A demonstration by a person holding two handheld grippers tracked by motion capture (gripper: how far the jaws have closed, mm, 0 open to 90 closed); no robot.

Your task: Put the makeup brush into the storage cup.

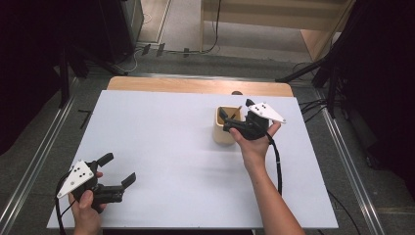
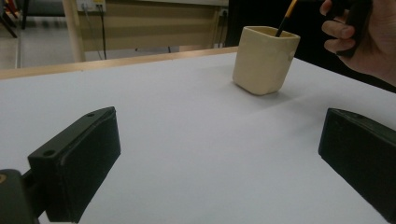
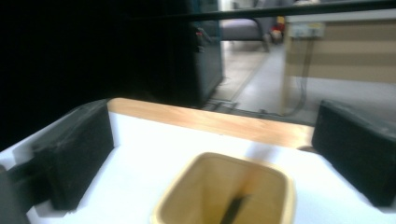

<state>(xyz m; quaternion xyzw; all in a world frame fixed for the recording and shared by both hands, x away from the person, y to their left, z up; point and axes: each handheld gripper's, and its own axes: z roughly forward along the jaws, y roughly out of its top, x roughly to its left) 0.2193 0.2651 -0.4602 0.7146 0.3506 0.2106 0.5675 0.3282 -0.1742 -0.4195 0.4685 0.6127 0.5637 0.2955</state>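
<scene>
Up at the far right of the white table [image 1: 171, 147], the right gripper [image 1: 237, 116] hovers over a cream square cup [image 1: 225, 128], its jaws spread wide with nothing between them. In the right gripper view the two black jaws stand well apart on either side of the cup's open mouth, and a pencil [image 3: 236, 207] leans inside the cup, its dark end low against the inner wall. From the high view the pencil's thin shaft slants out of the cup toward the gripper, and the right hand [image 1: 254, 147] grips the tool just beside the cup's right wall.

Nearer the person, the left gripper [image 1: 120, 169] sits low at the table's near left corner, well apart from the cup. Its jaws are spread wide as well and hold nothing; the left gripper view shows bare table between them, with the cup and its orange-shafted pencil farther off.
</scene>
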